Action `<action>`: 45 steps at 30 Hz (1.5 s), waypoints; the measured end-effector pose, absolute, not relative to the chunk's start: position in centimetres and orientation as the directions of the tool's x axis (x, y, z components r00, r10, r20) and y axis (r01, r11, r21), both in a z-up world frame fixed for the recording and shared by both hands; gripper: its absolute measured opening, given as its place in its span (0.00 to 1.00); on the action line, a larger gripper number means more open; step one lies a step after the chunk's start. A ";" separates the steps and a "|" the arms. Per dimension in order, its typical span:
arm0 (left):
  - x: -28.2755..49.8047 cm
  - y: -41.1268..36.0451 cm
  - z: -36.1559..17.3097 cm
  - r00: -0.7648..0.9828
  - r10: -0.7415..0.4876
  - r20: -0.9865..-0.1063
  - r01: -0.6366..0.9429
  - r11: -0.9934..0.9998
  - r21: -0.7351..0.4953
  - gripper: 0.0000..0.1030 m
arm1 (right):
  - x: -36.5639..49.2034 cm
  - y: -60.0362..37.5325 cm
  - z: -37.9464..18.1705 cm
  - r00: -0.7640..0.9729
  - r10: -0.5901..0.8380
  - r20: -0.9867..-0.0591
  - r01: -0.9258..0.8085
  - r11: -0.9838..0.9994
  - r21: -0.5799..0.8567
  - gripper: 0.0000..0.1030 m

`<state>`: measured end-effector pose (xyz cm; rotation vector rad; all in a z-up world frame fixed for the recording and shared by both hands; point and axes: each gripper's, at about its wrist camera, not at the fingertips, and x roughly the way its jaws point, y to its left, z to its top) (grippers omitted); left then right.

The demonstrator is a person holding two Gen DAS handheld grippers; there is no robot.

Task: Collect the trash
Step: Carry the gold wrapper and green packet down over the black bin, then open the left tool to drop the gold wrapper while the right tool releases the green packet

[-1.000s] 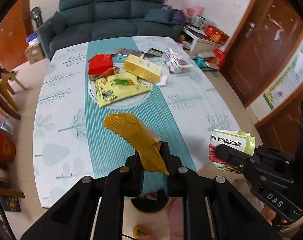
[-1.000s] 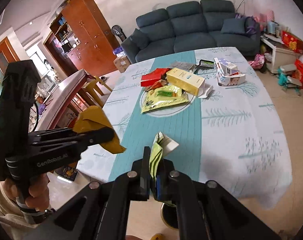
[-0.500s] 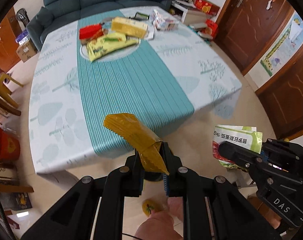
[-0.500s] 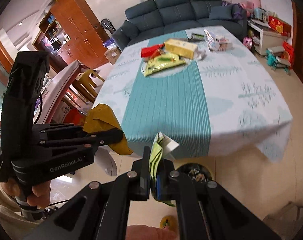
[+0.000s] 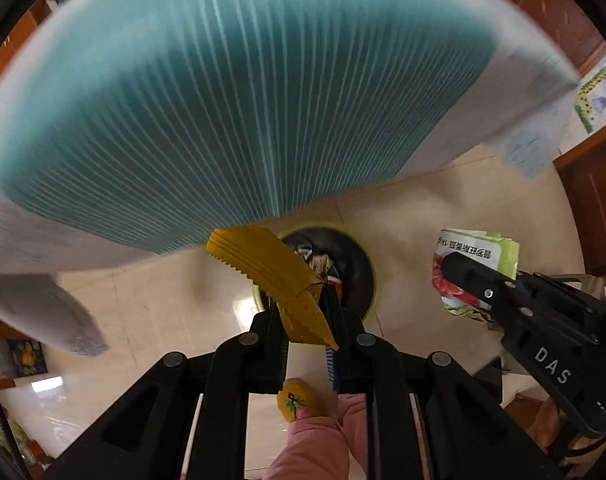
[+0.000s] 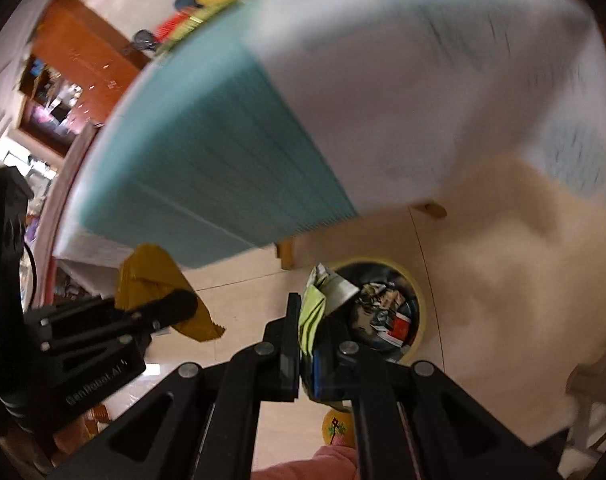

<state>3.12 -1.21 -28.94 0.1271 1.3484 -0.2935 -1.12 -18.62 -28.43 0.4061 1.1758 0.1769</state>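
We hold a yellow wrapper (image 5: 271, 276) in the left gripper (image 5: 327, 320) and a green packet (image 6: 313, 312) in the right gripper (image 6: 307, 344), jaws clenched on both, above the bin (image 6: 417, 304); dropping them remains, and the blurred table (image 5: 239, 92) may hold more.

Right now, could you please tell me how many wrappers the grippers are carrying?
2: a yellow wrapper in the left gripper, a green-and-white wrapper in the right gripper.

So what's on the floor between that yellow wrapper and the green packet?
In the left wrist view, the open trash bin, partly filled, sits on the floor between the yellow wrapper and the green packet.
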 end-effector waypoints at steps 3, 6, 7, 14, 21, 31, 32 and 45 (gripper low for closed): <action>3.4 -1.7 -33.8 0.167 -0.130 -0.977 0.283 0.956 -0.079 0.13 | -1.1 -19.0 -33.1 0.372 0.338 -0.865 0.107 0.910 0.401 0.04; 3.8 -2.1 -37.6 0.149 -0.130 -0.980 0.287 0.954 -0.083 0.13 | -1.0 -19.2 -36.3 0.369 0.329 -0.869 0.128 0.908 0.398 0.04; 4.0 -2.3 -38.7 0.147 -0.132 -0.980 0.287 0.954 -0.086 0.14 | -1.0 -19.3 -37.6 0.370 0.323 -0.871 0.138 0.908 0.396 0.04; 5.1 -3.2 -42.9 0.152 -0.162 -0.975 0.297 0.948 -0.111 0.29 | -0.5 -20.0 -41.9 0.386 0.310 -0.869 0.182 0.898 0.401 0.04; 5.2 -3.6 -44.2 0.175 -0.163 -0.971 0.302 0.947 -0.105 0.68 | -0.1 -20.7 -44.1 0.391 0.310 -0.866 0.191 0.894 0.406 0.04; 5.1 -1.4 -44.6 0.211 -0.119 -0.970 0.259 0.964 -0.062 0.82 | 0.9 -19.4 -45.7 0.389 0.320 -0.864 0.165 0.898 0.407 0.04; 5.2 -1.1 -44.6 0.217 -0.114 -0.970 0.251 0.966 -0.057 0.82 | 1.1 -19.2 -45.9 0.388 0.322 -0.864 0.161 0.899 0.407 0.04; 4.2 2.6 -43.6 0.244 -0.069 -0.967 0.125 0.991 -0.039 0.83 | 2.9 -16.3 -48.0 0.351 0.342 -0.871 0.128 0.904 0.407 0.10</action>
